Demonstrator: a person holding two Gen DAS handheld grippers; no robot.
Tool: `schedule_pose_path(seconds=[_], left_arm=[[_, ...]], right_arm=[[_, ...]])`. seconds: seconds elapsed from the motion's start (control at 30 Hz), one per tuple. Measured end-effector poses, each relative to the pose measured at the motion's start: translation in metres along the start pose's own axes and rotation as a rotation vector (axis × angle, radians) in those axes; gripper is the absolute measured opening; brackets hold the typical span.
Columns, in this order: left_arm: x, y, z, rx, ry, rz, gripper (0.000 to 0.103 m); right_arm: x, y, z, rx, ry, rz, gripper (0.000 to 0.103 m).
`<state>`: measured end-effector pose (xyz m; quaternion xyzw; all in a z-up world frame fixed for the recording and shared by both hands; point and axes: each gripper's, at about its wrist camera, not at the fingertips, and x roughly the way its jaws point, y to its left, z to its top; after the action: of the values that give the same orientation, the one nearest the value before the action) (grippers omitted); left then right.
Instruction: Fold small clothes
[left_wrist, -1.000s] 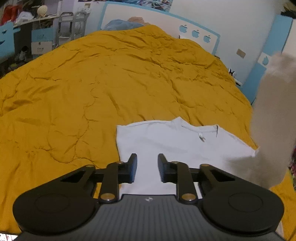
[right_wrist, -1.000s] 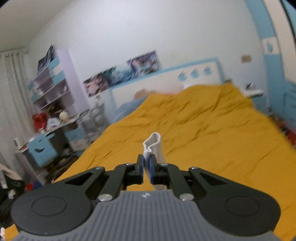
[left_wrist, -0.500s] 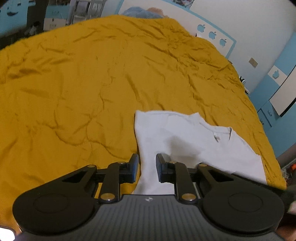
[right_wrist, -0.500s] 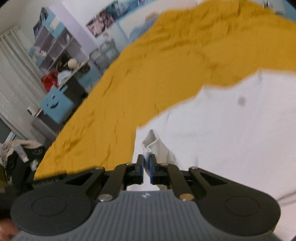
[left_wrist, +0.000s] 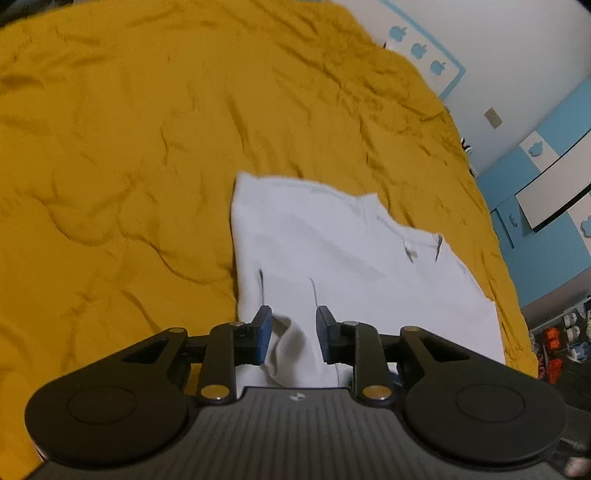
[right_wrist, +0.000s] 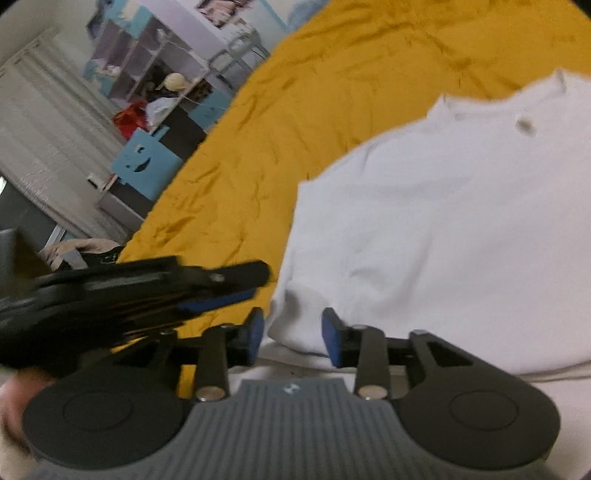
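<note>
The left gripper (left_wrist: 293, 334) has its jaws parted, with a raised fold of the white shirt (left_wrist: 332, 251) sitting in the gap; neither blue pad clearly touches the cloth. The right gripper (right_wrist: 291, 334) is likewise spread wide, its pads either side of the shirt's (right_wrist: 443, 221) rounded near edge and gripping nothing. From the right wrist camera, the left gripper (right_wrist: 221, 291) shows as a blurred black shape just to the left, low over the bedspread beside the shirt's edge.

The shirt lies flat on the yellow bedspread (left_wrist: 129, 147), collar and neck label turned away from the grippers, and a doubled layer shows along its near edge. Beyond the bed stand a white headboard (left_wrist: 424, 48) with blue apple shapes and, on the other side, a shelf unit (right_wrist: 147, 66) and a blue box (right_wrist: 144, 162).
</note>
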<state>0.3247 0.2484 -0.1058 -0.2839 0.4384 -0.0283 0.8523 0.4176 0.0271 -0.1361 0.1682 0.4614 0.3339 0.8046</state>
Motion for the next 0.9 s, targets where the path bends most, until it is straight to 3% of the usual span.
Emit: schedule_pose_path(seconds=[0.2,0.33,0.37,0.5,0.6,0.83,0.87,0.9], left_arm=[[0.031,0.005,-0.002,-0.062,0.053,0.017,0.03],[0.038,0.002,-0.001,-0.026,0.024,0.032,0.029],[0.039,0.0,0.0,-0.012,0.015,0.031,0.02],[0.037,-0.01,0.004,0.036,-0.017,0.069,0.004],[0.032,-0.017,0.007,0.051,-0.035,0.07,0.003],[0.025,-0.03,0.012,0.075,-0.049,0.105,0.001],[0.02,-0.033,0.014,0.068,-0.061,0.094,0.001],[0.011,-0.037,0.016,0.064,-0.086,0.073,0.001]], right_arm=[[-0.092,-0.054,-0.017,-0.092,-0.096,-0.168,0.033],[-0.17,-0.11,-0.04,-0.122,-0.196,-0.426,0.033],[-0.184,-0.122,-0.044,-0.132,-0.199,-0.492,0.033],[-0.221,-0.164,-0.058,-0.197,-0.155,-0.692,0.033],[-0.234,-0.184,-0.059,-0.232,-0.145,-0.726,0.033],[-0.196,-0.188,-0.056,-0.461,-0.066,-0.773,0.03],[-0.195,-0.187,-0.053,-0.478,-0.065,-0.774,0.024],[-0.195,-0.184,-0.049,-0.48,-0.073,-0.767,0.002]])
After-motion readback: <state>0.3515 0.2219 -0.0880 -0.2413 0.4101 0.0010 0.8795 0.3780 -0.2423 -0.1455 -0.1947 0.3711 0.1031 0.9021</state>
